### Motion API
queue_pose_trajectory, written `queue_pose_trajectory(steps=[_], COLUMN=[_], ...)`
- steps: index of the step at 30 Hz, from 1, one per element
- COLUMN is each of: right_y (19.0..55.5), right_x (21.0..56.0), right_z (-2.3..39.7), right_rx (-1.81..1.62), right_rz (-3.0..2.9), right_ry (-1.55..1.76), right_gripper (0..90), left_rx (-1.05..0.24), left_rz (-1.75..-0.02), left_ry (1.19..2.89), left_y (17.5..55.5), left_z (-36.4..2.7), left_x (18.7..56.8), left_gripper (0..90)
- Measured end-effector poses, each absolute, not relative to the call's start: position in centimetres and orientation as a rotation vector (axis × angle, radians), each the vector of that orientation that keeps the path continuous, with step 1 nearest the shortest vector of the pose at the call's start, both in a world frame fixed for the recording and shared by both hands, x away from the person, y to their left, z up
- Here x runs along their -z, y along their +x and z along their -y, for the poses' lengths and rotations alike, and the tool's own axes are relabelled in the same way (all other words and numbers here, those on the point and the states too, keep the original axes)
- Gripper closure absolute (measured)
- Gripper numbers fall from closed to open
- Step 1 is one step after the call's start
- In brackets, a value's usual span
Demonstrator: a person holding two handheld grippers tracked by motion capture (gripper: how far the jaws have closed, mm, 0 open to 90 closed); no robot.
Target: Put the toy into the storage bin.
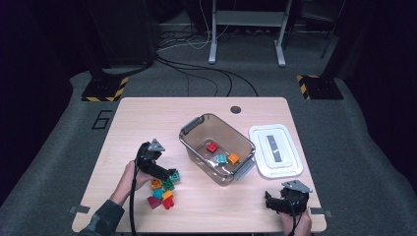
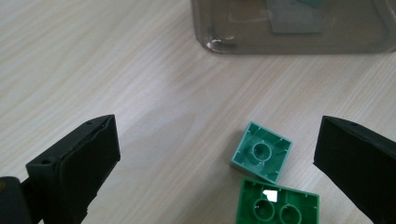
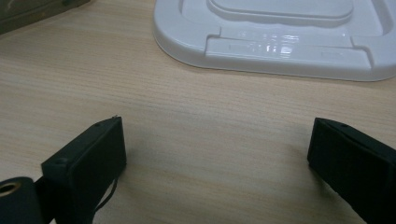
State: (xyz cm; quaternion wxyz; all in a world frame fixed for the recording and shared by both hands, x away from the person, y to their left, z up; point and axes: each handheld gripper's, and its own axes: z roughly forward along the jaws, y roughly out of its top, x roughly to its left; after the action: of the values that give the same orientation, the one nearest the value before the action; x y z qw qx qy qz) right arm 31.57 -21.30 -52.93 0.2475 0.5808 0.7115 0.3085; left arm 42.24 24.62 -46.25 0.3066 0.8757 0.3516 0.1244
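Left gripper [image 1: 170,173] hovering at lower left of the high view, jaws spread wide, holding nothing, poised over a pile of coloured bricks [image 1: 162,192]. Seen through the left gripper view: light green brick [image 2: 261,151] lying studs-down near the lower centre, closer to the right-hand jaw, touching a darker green brick [image 2: 279,204] at the bottom edge. Smoky clear bin [image 1: 216,147] sitting at centre of the high view, already holding three bricks; white lid [image 1: 274,150] lying flat just to its right. Right gripper [image 1: 269,201] resting low at lower right, jaws likewise spread and empty over bare wood. Likely risks: closing off-centre and nudging the light green brick sideways, pinching both touching bricks together, or dropping one short of the bin wall.
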Motion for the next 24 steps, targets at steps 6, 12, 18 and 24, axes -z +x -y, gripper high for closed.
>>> queue_pose_trajectory(steps=[6,12,18,24], right_y=[31.6,31.6,31.6,31.6], right_x=[52.9,52.9,52.9,52.9], right_z=[21.3,21.3,21.3,21.3], right_rx=[-0.84,-0.841,-0.841,-0.839], right_rz=[-1.939,-1.94,-1.94,-1.939], right_ry=[1.583,1.582,1.582,1.584], right_gripper=[3.5,3.5,3.5,3.5], left_rx=[-0.297,-0.261,-0.253,-0.235], left_rz=[-0.932,-0.901,-0.873,-0.844], left_ry=[2.334,2.361,2.367,2.376], left_y=[42.3,42.1,41.9,41.7], left_z=[-23.7,-23.3,-23.2,-23.2], left_x=[47.6,48.8,49.3,49.6], left_gripper=[0.0,11.2,38.6,53.4])
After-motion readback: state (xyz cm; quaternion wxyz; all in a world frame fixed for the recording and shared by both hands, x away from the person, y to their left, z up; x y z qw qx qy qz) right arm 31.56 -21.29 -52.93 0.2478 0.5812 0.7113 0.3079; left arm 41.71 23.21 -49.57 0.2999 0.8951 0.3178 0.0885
